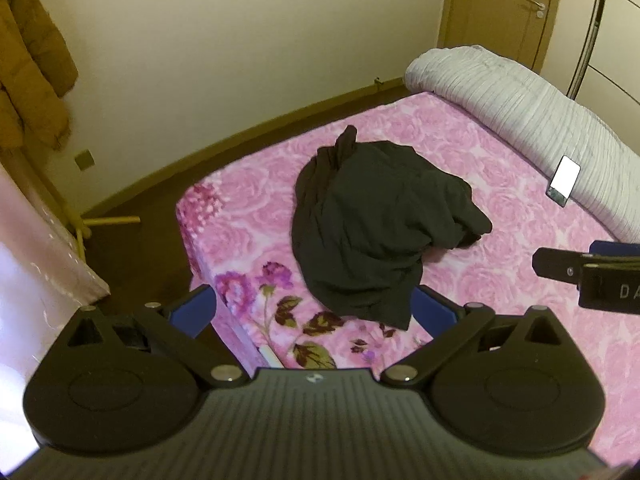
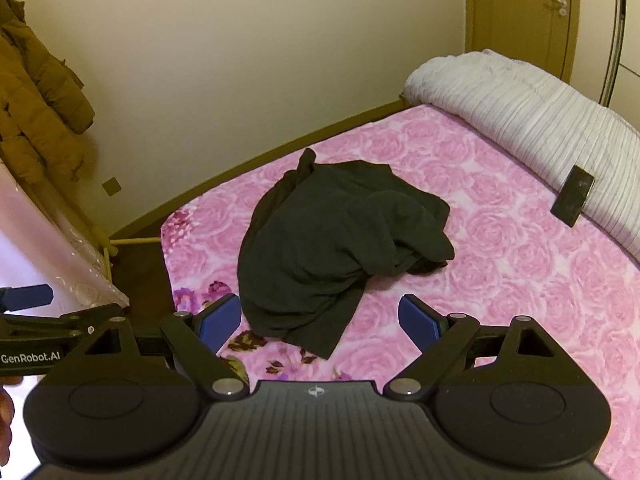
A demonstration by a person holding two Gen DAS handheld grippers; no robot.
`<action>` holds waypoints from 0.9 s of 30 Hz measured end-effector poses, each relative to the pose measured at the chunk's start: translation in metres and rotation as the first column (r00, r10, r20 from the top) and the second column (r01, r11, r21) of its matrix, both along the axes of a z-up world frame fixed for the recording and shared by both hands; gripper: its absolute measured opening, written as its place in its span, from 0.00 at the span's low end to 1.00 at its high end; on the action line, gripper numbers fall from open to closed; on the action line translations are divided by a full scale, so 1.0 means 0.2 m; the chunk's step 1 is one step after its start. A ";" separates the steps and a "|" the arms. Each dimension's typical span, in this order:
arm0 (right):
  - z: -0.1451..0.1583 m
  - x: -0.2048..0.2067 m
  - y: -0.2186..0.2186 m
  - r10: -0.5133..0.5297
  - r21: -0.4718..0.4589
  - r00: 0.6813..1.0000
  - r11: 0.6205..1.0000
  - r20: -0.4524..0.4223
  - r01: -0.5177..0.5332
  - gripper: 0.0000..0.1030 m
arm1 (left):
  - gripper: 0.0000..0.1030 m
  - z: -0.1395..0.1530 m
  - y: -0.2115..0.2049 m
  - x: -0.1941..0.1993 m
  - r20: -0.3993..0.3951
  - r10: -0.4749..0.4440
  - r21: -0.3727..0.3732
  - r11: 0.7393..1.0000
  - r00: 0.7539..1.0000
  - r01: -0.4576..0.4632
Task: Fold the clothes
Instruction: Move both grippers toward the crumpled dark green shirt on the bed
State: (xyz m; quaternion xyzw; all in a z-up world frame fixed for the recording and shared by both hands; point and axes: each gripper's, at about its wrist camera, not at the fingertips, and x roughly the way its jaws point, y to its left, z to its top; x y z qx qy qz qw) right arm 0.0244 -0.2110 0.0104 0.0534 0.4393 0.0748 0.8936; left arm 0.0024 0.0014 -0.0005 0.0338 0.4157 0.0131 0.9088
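You are looking at a garment (image 1: 372, 224) lying in a heap on the bed (image 1: 500, 240), near its left corner. Behind it and to the right, a rolled quilt (image 1: 520, 112) is lying along the far edge, with a phone (image 1: 563, 180) leaning against it. A door (image 1: 508, 4) is standing behind the quilt. A jacket (image 1: 28, 68) is hanging at far left by the wall. Your left gripper (image 1: 316, 312) is hovering before the garment's near edge, jaws spread, your right gripper (image 2: 320, 322) just to its right, likewise spread.

"GenRobot.AI" on left tongs (image 2: 26, 298); "DA" (cut off) on right tongs (image 1: 560, 266).
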 end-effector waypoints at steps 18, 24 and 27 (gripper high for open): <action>-0.07 0.30 0.25 -0.175 -0.057 0.984 0.983 -0.018 0.173 0.86 | 0.99 -0.08 0.32 0.53 -0.059 -0.223 -0.097 0.971 0.973 0.217; -0.07 0.33 0.37 -0.245 -0.079 0.969 0.967 -0.013 0.244 0.86 | 0.99 -0.09 0.44 0.64 -0.067 -0.298 -0.113 0.951 0.952 0.289; -0.07 0.34 0.42 -0.278 -0.081 0.960 0.958 -0.018 0.276 0.86 | 0.99 -0.09 0.50 0.67 -0.068 -0.326 -0.113 0.942 0.943 0.317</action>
